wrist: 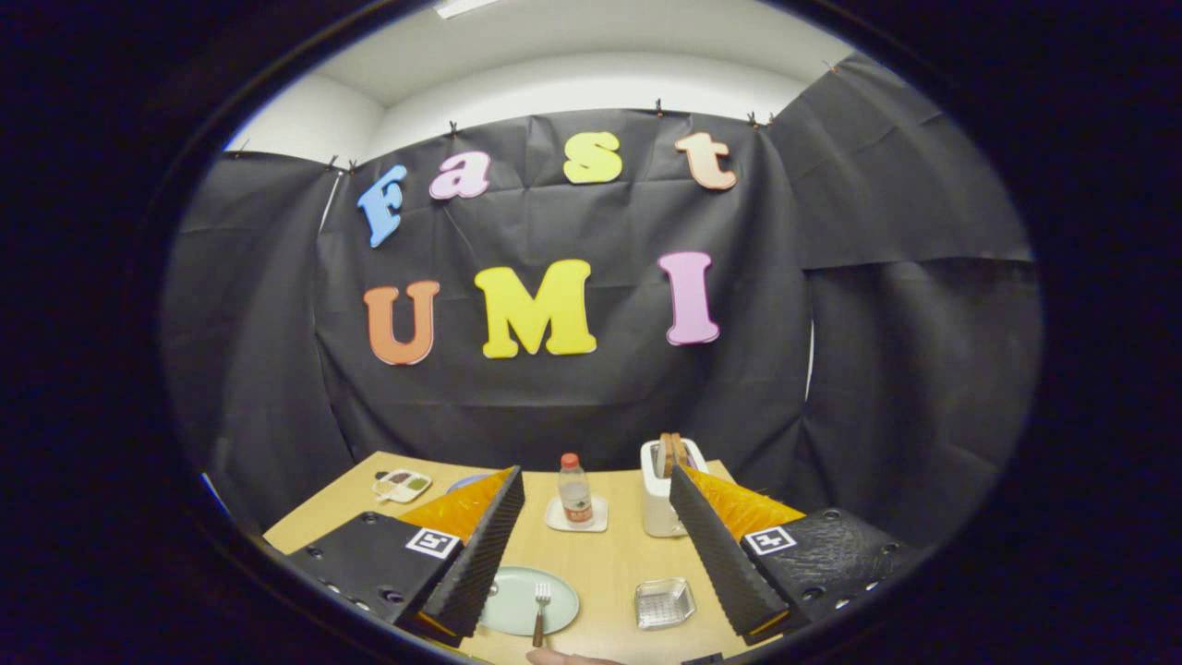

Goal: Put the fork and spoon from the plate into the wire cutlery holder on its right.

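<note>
A black-cloth booth encloses a light wooden table [605, 559], and the gripper [596, 545] hangs above its near edge, released, its fingers spread wide with nothing between them, likely so the whole layout stays in sight before any reach. Nearest, at the near edge, a fingertip [563, 658] of a person pokes in. Just ahead, between the fingers, sits the plate [517, 600], partly tucked under the left finger, with the fork [541, 611] lying on it, tines away and handle toward the near edge, an easy end to pinch. I cannot make out the spoon. The holder [664, 603] rests to the plate's right, close by, so carrying should be short. Further in stand a bottle [574, 489] on a coaster [576, 517] and a toaster [667, 485]; a small tray [402, 485] lies toward the far left corner
</note>
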A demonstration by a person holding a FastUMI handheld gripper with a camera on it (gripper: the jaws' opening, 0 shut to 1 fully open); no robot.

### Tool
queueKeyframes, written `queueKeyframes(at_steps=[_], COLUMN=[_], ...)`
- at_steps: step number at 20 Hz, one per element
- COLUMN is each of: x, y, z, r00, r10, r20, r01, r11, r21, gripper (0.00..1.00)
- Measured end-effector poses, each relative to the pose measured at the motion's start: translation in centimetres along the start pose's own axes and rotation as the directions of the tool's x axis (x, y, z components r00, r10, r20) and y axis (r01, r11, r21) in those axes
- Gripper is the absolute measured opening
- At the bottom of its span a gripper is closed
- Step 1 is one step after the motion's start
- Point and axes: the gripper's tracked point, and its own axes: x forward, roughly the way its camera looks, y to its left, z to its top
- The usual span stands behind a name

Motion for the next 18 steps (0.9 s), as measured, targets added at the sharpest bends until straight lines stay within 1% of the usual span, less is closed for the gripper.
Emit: queueKeyframes(at_steps=[2,6,9,10,12,15,18], x=[1.5,3.9,5.7,6.2,7.0,7.5,7.9], y=[0.5,2.7,4.1,4.6,6.0,6.7,6.9], z=[-3.3,-9.3,-14.0,-15.7,-19.7,-25.0,-28.4], r00=[0.997,0.979,0.959,0.949,0.917,0.860,0.813], r10=[-0.002,0.050,0.059,0.057,0.083,0.057,0.024], r20=[-0.073,-0.196,-0.276,-0.311,-0.390,-0.507,-0.581], r01=[0.002,-0.049,-0.071,-0.078,-0.113,-0.103,-0.073], r11=[1.000,0.999,0.997,0.996,0.992,0.993,0.995], r21=[0.001,0.012,-0.034,-0.053,-0.056,-0.064,-0.062], gripper=[0.96,0.95,0.95,0.95,0.94,0.92,0.91])
